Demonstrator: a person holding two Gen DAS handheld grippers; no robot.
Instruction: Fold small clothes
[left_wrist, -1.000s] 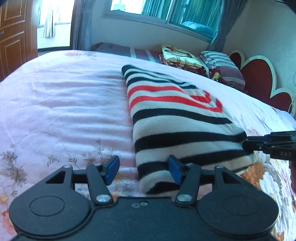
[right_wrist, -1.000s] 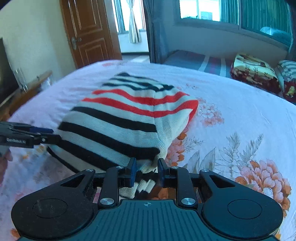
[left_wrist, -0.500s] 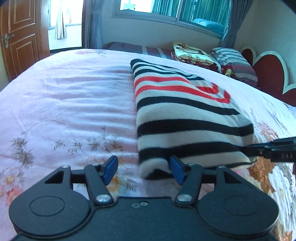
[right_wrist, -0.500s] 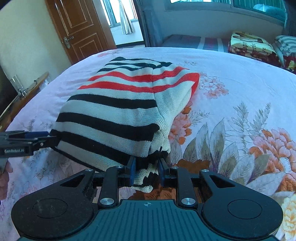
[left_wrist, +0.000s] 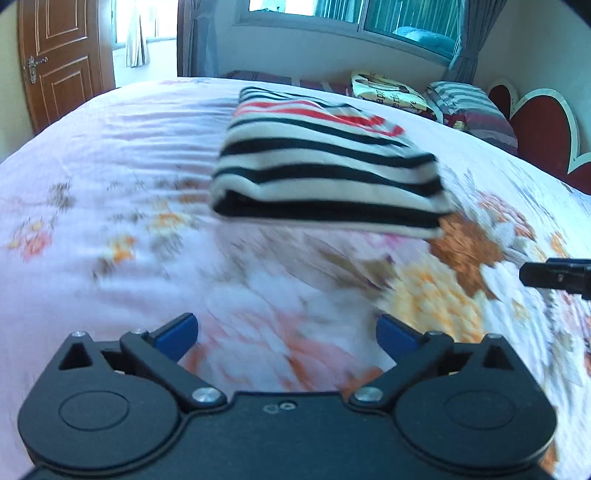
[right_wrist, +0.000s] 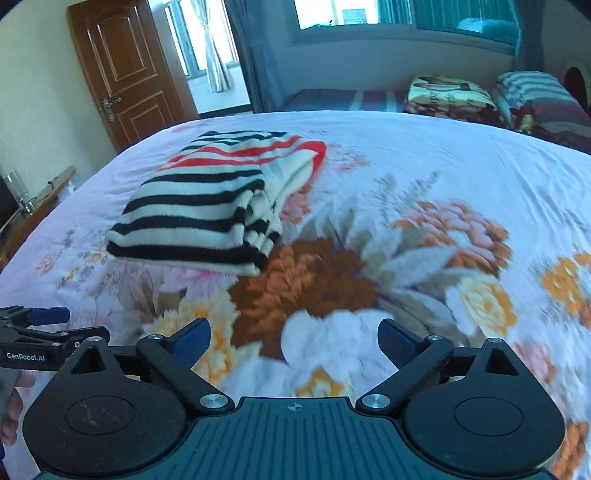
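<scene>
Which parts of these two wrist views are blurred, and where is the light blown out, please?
Left wrist: the floral bedsheet near the left gripper is motion-smeared, the striped sweater soft. Right wrist: the sheet near the right gripper smears, the sweater sharper. Both: the window is overexposed, and fisheye bends the bed's edges.

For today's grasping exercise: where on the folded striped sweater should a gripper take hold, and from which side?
Probably the thick near folded edge of the striped sweater, approached low from the front. Its layers stack into one firm rounded lip facing both open grippers, left gripper and right gripper, above the bedsheet.
</scene>
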